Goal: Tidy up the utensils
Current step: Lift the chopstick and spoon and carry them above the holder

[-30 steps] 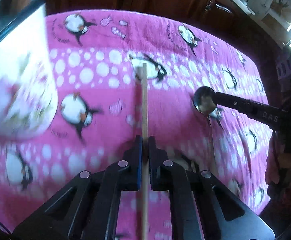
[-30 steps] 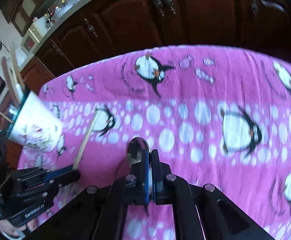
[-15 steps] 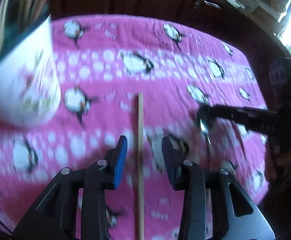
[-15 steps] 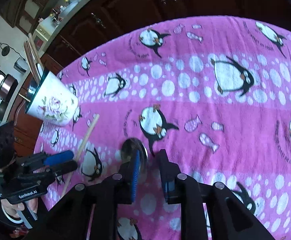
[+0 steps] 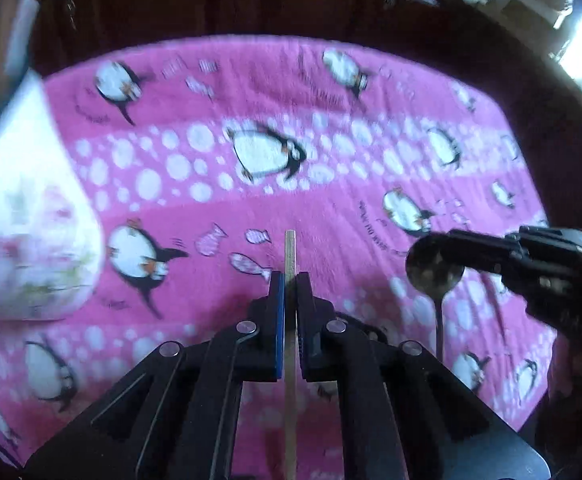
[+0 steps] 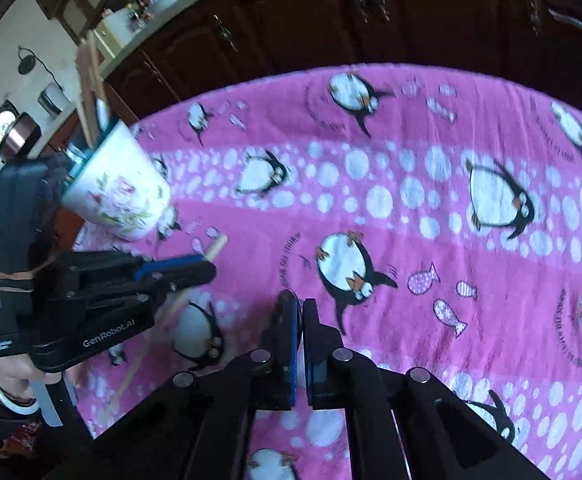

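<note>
open pink towel (image 6: 431, 216) ahead, floral cup (image 6: 121, 196) blocking left; cabinets (image 6: 411, 12) behind

Both my grippers pinched shut over the penguin towel, one utensil in each.

From my left wrist camera, the left gripper (image 5: 289, 280) is clamped on a thin wooden stick (image 5: 289, 248), whose tip pokes just past the pads and whose length runs back under the camera. To the right, my right gripper (image 5: 457, 240) reaches in from the edge, closed on the bowl of a metal spoon (image 5: 433, 270), handle hanging toward the pink towel (image 5: 331, 216). At far left sits a white flowered cup (image 5: 31, 232) (badly blurred). Dark wooden cabinets (image 5: 211, 0) stand beyond.
</note>
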`<state>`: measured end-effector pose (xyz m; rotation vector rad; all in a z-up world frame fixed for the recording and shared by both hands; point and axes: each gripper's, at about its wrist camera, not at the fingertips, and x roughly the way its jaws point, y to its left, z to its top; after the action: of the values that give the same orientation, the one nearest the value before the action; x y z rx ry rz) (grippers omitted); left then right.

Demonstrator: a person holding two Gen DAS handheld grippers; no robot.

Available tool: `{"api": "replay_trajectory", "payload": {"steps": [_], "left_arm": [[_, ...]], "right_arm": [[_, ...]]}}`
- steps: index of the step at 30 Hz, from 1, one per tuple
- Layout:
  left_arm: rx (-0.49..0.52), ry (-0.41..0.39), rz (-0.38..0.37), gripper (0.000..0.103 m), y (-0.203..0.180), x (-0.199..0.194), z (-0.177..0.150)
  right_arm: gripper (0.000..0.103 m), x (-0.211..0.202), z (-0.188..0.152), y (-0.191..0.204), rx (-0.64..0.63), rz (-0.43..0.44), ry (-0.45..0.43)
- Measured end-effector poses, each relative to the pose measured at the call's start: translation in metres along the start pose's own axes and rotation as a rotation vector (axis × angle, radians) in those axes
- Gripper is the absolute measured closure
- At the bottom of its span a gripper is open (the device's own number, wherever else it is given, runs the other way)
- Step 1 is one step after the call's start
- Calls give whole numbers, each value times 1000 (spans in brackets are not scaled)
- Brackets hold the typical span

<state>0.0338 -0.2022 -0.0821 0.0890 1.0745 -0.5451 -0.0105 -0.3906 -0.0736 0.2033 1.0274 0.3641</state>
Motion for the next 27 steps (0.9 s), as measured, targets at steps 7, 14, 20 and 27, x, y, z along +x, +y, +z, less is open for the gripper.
{"api": "replay_trajectory", "payload": {"steps": [7, 14, 20, 27], "left_arm": [[-39, -117, -21, 99, 15, -64, -7], [-79, -242, -43, 99, 32, -132, -17], [-124, -340, -34, 99, 55, -187, -23], [-137, -439, -13, 99, 78, -247, -18]], "right_arm": [[101, -22, 8, 15, -31, -22, -35], [101, -65, 18, 52, -98, -19, -140], [101, -93, 34, 90, -156, -13, -237], [101, -105, 54, 131, -214, -20, -305]]}}
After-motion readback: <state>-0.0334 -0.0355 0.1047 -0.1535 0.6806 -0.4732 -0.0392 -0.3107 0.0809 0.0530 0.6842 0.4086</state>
